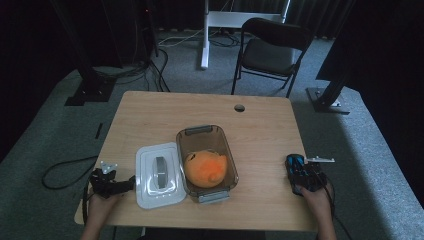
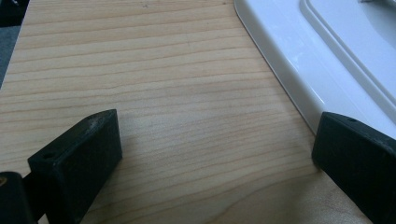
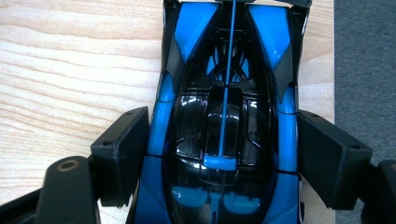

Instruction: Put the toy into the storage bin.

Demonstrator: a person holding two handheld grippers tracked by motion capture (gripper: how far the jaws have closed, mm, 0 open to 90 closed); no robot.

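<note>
Jaws on my right gripper are sitting one on each flank of the blue and black toy car, and in the right gripper view both pads are lying flush against its sides, so I am reading that as a grip on the car; the car itself is resting on the wooden table, close to the right-hand edge, with grey carpet showing just past that edge. From the high view I am seeing the same car near the table's right side, nose pointing away from me, with my right gripper coming over its near end.

Over on the other side, my left gripper is lying low on the table near the front left corner; its jaws are standing wide apart with nothing but bare wood between them. In the left gripper view one jaw is resting right at the rim of the white lid, and I cannot tell whether it is touching.

That lid is lying flat, just beside the clear brownish container, which is sitting at the middle of the table; an orange plush ball is lying inside the container, toward its near end. Beyond the table a black folding chair is standing on the carpet.
</note>
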